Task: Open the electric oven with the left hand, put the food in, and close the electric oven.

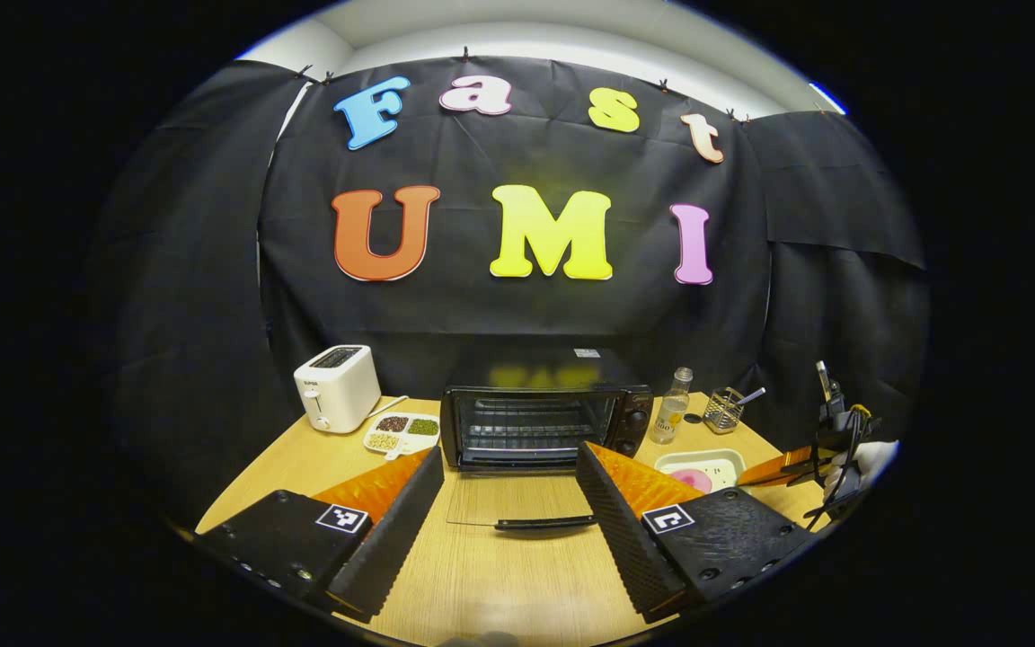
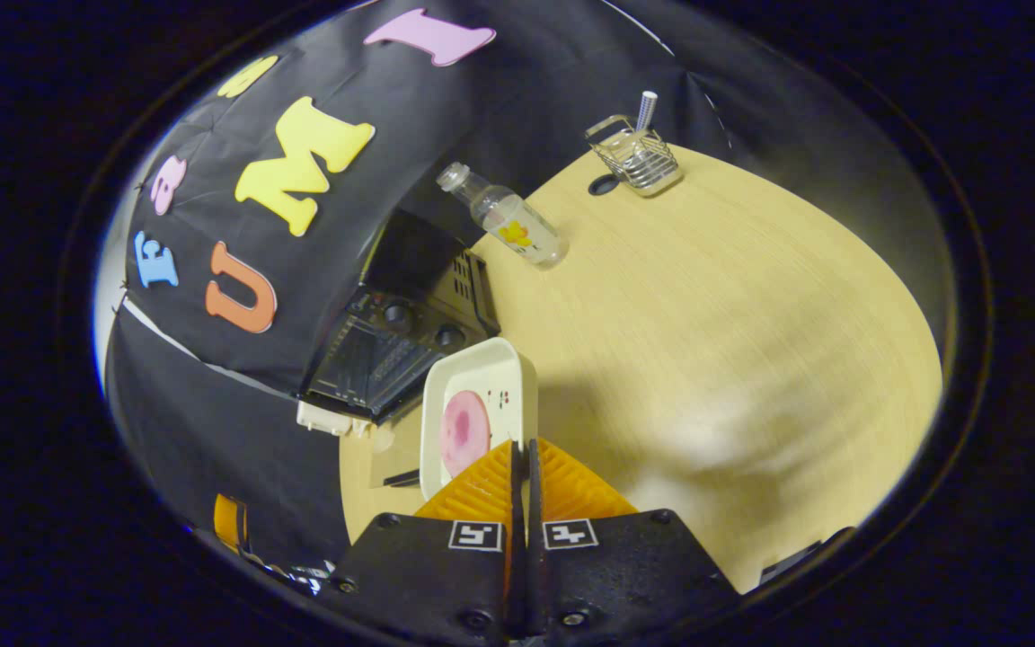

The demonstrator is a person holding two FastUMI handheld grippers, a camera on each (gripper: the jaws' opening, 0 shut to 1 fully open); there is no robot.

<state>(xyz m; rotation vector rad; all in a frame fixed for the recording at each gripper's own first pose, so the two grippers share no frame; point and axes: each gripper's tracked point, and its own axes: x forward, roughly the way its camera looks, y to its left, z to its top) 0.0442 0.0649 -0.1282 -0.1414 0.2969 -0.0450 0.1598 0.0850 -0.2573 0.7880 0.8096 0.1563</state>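
The black electric oven (image 1: 540, 422) stands at the back of the wooden table, its glass door (image 1: 517, 499) folded down flat with the black handle (image 1: 544, 522) nearest me. My left gripper (image 1: 508, 454) is open, its fingers either side of the lowered door and touching nothing. To the right of the oven is a white tray (image 1: 726, 460) with a pink slice of food (image 1: 693, 479). My right gripper (image 2: 522, 443) is shut on the near rim of the tray (image 2: 482, 373), with the food (image 2: 464, 429) just beyond its tips and the oven (image 2: 401, 337) behind. Whether the tray is lifted I cannot tell.
A white toaster (image 1: 338, 386) and a divided dish of beans (image 1: 402, 432) sit left of the oven. A clear bottle (image 1: 672, 407) and a wire basket (image 1: 724, 409) stand at the back right. A gloved hand (image 1: 872, 456) holds the right gripper (image 1: 747, 481).
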